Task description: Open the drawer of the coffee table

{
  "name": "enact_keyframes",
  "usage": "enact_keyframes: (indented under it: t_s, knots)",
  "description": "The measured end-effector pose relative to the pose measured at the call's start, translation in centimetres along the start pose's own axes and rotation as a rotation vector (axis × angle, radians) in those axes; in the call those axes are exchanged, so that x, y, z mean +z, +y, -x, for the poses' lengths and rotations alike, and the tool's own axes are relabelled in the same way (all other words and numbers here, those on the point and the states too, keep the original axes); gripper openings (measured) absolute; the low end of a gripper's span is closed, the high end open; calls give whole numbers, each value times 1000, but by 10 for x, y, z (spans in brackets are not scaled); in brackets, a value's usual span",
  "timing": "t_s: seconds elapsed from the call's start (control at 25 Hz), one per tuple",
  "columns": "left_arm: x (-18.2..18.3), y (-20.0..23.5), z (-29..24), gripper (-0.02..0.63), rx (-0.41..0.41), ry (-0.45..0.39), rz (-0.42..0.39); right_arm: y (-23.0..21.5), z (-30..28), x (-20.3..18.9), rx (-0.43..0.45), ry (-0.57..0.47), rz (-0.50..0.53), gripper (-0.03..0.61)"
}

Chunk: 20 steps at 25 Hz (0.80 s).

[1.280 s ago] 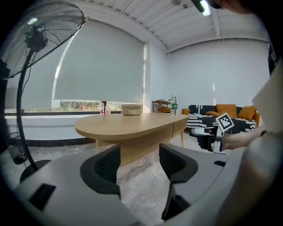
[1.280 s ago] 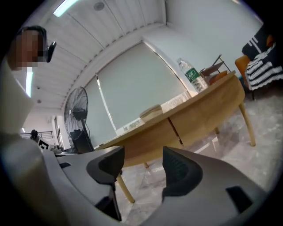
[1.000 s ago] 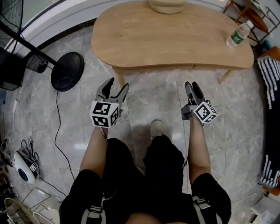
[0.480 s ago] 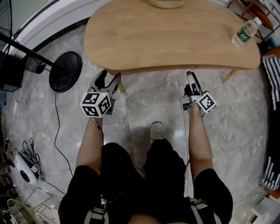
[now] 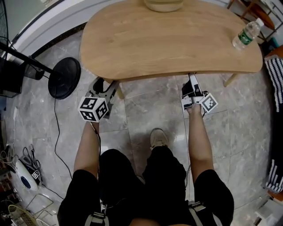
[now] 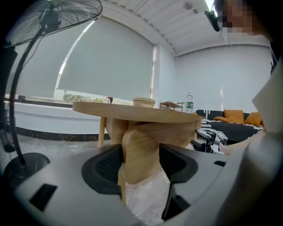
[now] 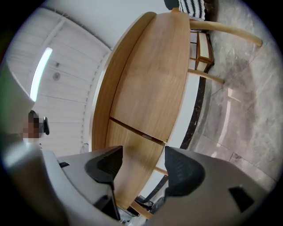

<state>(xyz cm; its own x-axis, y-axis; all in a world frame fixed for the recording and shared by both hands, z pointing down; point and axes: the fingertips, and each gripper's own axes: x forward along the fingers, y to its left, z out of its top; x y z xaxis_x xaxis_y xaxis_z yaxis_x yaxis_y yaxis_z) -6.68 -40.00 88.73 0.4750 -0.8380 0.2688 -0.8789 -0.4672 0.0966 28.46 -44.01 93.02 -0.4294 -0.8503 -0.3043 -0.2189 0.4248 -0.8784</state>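
The light wooden coffee table (image 5: 172, 39) fills the top of the head view. My left gripper (image 5: 106, 84) is at its front edge on the left, fingertips tucked under the top. In the left gripper view the left gripper (image 6: 140, 160) is open, and a wooden table leg (image 6: 139, 150) stands in the gap between its pads. My right gripper (image 5: 193, 82), turned on its side, reaches the front edge further right. The right gripper (image 7: 142, 165) is open, facing a wooden panel (image 7: 137, 159) under the top, just below a dark seam (image 7: 137, 131). No handle shows.
A plastic water bottle (image 5: 245, 34) stands at the table's right end and a pale bowl (image 5: 163, 4) at its back edge. A fan's black round base (image 5: 64, 77) and cable lie on the marble floor to the left. The person's shoe (image 5: 158, 137) is below the table.
Both grippers have moved forward to the table's front edge. The left gripper's fingertips have slipped under the top beside the leg. Both stay open.
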Motion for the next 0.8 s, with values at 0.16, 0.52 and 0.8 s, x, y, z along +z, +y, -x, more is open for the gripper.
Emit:
enact_keyframes:
  t_s: [0.16,0.52,0.8]
  knots:
    - [-2,2,-3,270,-12,6,-10,-3,-6,-1,85,-71,-58,288]
    - [-4,-3,0,247,-51,54,-17,-4,0,-1,131,-92,-153,256]
    - [-13,-13,26,232,-88,77,-30,10,25,-14,147,-27,-140,242]
